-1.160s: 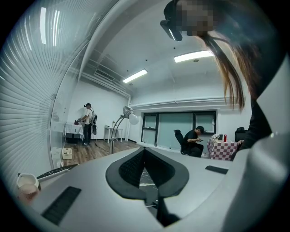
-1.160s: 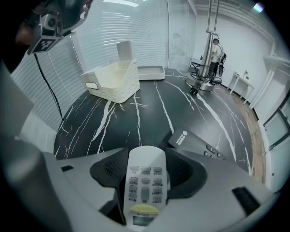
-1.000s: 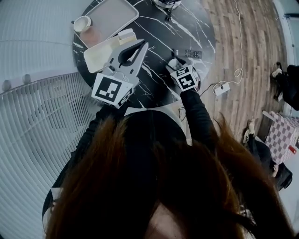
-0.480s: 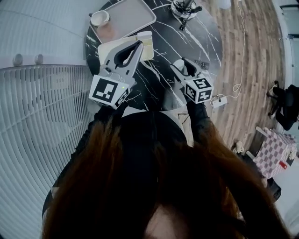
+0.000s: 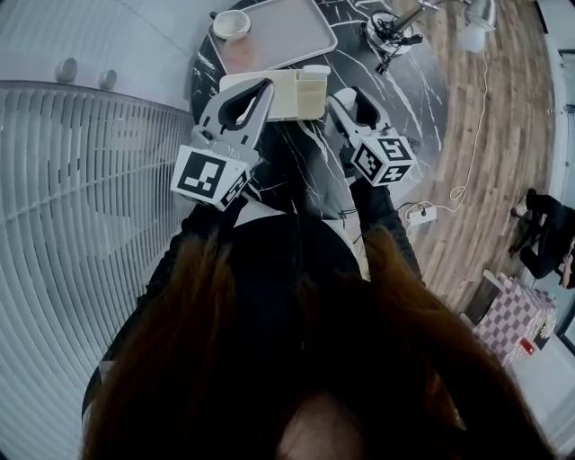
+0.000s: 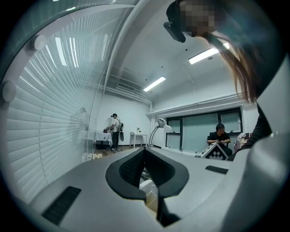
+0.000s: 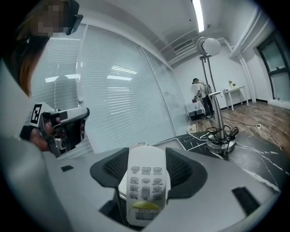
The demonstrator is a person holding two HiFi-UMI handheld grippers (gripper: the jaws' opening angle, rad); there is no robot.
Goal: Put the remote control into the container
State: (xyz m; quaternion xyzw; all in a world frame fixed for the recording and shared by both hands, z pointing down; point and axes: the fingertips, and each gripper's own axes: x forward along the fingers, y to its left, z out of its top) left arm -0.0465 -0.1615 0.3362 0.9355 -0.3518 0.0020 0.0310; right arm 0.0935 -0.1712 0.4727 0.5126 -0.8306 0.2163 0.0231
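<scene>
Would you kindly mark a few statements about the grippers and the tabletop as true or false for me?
1. The right gripper holds the white remote control between its jaws. True.
2. The remote control lies inside the cream container. False: it is in the right gripper, outside the container.
3. The left gripper grips a cup. False: its jaws are together on nothing; the cup sits on the tray.
4. A lamp base stands on the dark marble table. True.

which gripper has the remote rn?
The right gripper: its jaws clamp the white remote control. The left gripper has its jaws together with nothing between them.
</scene>
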